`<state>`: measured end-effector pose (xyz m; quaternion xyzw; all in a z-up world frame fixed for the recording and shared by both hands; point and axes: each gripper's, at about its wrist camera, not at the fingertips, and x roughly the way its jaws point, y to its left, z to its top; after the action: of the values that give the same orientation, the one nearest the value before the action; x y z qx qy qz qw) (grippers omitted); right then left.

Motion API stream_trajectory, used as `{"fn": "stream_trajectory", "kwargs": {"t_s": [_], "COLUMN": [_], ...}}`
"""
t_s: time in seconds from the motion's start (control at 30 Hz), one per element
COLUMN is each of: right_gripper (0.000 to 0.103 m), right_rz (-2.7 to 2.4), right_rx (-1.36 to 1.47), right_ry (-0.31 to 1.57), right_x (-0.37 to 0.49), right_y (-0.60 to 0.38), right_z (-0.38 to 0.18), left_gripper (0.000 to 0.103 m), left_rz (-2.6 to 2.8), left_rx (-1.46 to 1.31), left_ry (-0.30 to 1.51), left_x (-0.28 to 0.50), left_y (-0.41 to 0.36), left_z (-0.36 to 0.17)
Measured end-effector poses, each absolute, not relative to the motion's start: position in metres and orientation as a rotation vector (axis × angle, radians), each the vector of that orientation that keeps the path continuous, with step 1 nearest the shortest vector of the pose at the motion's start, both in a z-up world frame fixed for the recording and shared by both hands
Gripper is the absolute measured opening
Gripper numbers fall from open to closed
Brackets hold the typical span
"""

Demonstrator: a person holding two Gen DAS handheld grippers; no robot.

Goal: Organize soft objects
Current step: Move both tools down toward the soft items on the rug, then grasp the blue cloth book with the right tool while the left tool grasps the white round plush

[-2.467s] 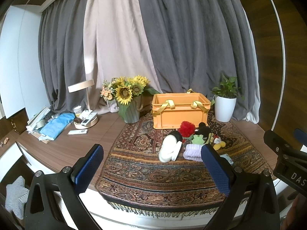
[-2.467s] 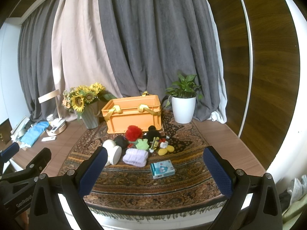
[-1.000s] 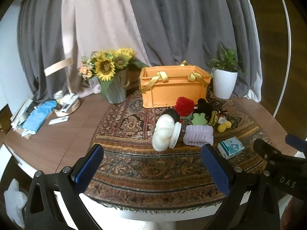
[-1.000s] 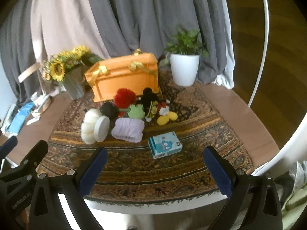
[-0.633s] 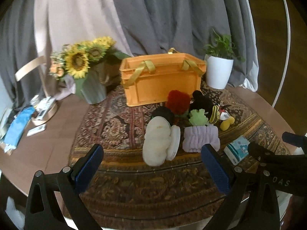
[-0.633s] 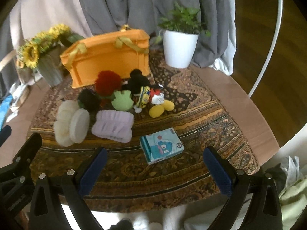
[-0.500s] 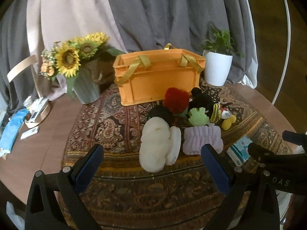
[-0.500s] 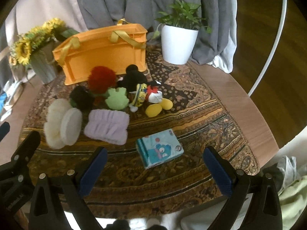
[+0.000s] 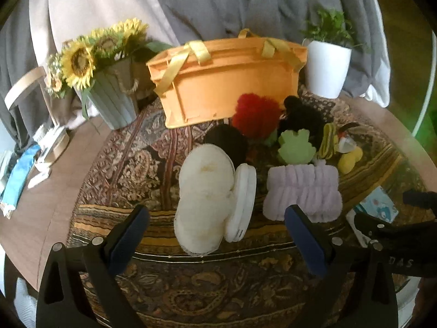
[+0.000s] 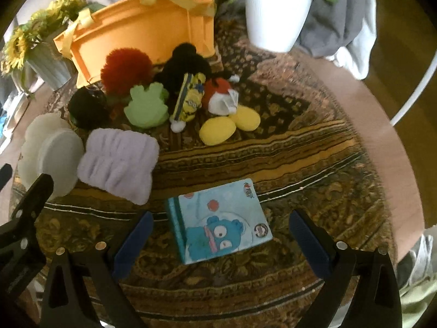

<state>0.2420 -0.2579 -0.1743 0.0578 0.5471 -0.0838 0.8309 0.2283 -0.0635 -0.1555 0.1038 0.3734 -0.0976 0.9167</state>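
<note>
The orange crate (image 9: pixel 229 87) stands at the far side of the patterned rug (image 9: pixel 131 169), probably as the place for the soft things, but its inside is hidden, so I cannot tell if something is in it. In front of the crate the soft objects lie together: the cream plush (image 9: pixel 204 199), the lilac towel (image 9: pixel 303 191), the red pompom (image 9: pixel 255 114), the green frog (image 9: pixel 296 147).

The left gripper (image 9: pixel 215 239) is just before the cream plush with its jaws wide but closing and nothing between them, and the right gripper (image 10: pixel 218 240) stands apart over the blue tissue pack (image 10: pixel 218 218), holding nothing.
</note>
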Motion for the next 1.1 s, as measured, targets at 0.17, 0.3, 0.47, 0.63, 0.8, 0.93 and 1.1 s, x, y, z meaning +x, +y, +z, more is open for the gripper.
{"fn": "stream_trajectory", "kwargs": {"t_s": [0.17, 0.3, 0.47, 0.63, 0.8, 0.93, 1.1], "right_gripper": [0.101, 0.101, 0.097, 0.079, 0.078, 0.078, 0.078], "right_rz": [-0.161, -0.160, -0.163, -0.133, -0.141, -0.139, -0.129], "right_rx": [0.101, 0.090, 0.087, 0.101, 0.100, 0.097, 0.091], "right_ry": [1.194, 1.213, 1.205, 1.214, 1.196, 1.158, 1.093], "right_x": [0.250, 0.254, 0.255, 0.256, 0.253, 0.249, 0.247], "right_y": [-0.259, -0.260, -0.260, -0.257, -0.254, -0.250, -0.246], "right_z": [-0.185, -0.193, -0.194, -0.196, -0.190, -0.176, -0.153], "left_gripper": [0.095, 0.088, 0.074, 0.063, 0.061, 0.060, 0.058], "left_rz": [-0.170, -0.163, -0.153, -0.149, -0.161, -0.175, -0.199], "left_rx": [0.196, 0.199, 0.216, 0.229, 0.230, 0.222, 0.190], "left_ry": [0.821, 0.840, 0.849, 0.843, 0.842, 0.849, 0.843], "left_x": [0.243, 0.251, 0.256, 0.258, 0.258, 0.257, 0.254], "left_y": [-0.067, -0.070, -0.071, -0.071, -0.069, -0.066, -0.061], "left_z": [-0.167, -0.175, -0.182, -0.184, -0.181, -0.179, -0.168]}}
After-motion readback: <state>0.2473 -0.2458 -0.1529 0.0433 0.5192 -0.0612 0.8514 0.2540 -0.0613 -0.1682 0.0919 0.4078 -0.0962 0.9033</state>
